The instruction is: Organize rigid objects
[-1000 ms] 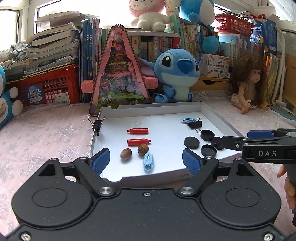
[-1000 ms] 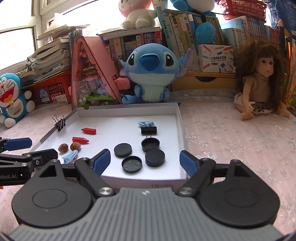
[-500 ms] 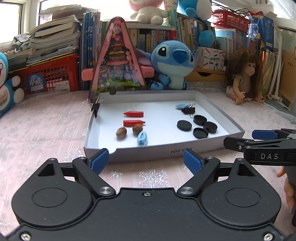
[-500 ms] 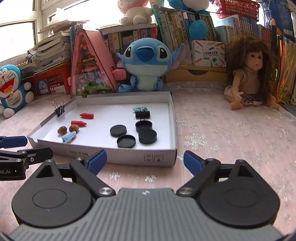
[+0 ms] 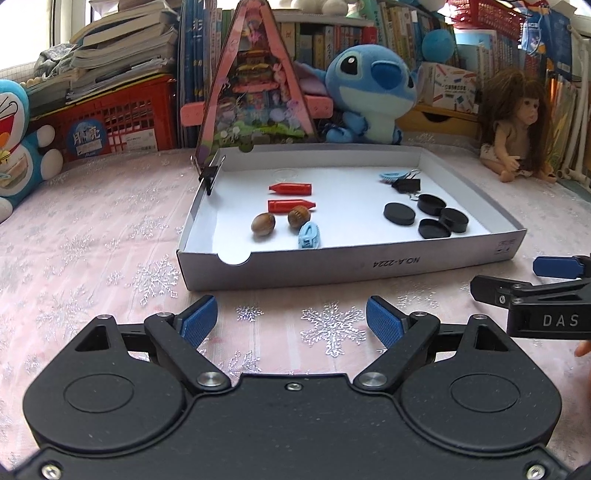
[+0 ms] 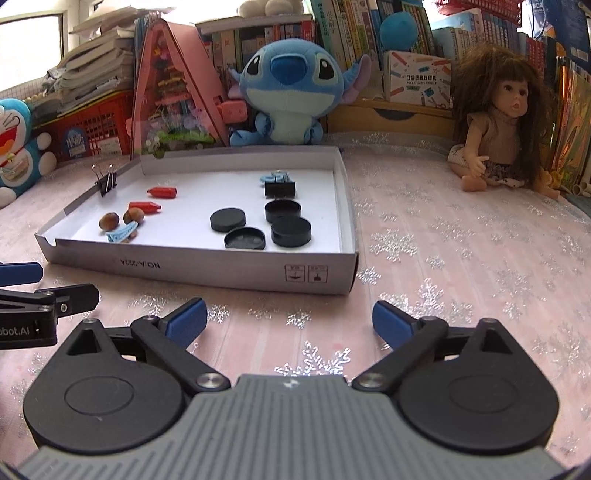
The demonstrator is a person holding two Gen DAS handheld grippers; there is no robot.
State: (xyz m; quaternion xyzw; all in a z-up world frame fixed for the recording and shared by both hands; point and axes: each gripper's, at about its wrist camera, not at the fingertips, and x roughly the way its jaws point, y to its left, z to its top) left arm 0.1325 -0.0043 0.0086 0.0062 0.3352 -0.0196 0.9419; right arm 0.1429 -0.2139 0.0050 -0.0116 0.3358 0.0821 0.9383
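Both tongs hanging short of white cardboard tray (image 5: 369, 264), nothing between blue pads.
Left tongs (image 5: 291, 319) gaping; right tongs (image 6: 290, 319) gaping too, jaws just been widening.
Items sitting sorted inside tray, likely by kind: red crayons (image 5: 291, 197), acorns (image 5: 280, 220), black lids (image 6: 264, 225).
Pink snowflake tablecloth (image 6: 461, 266) covering tabletop; cluttered bookshelf (image 5: 332, 33) and Stitch plush (image 6: 293, 94) behind.

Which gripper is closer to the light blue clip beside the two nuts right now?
Left. The left gripper sits just outside the box's front wall, roughly in line with the light blue clip. The right gripper is farther right, nearer the black caps.
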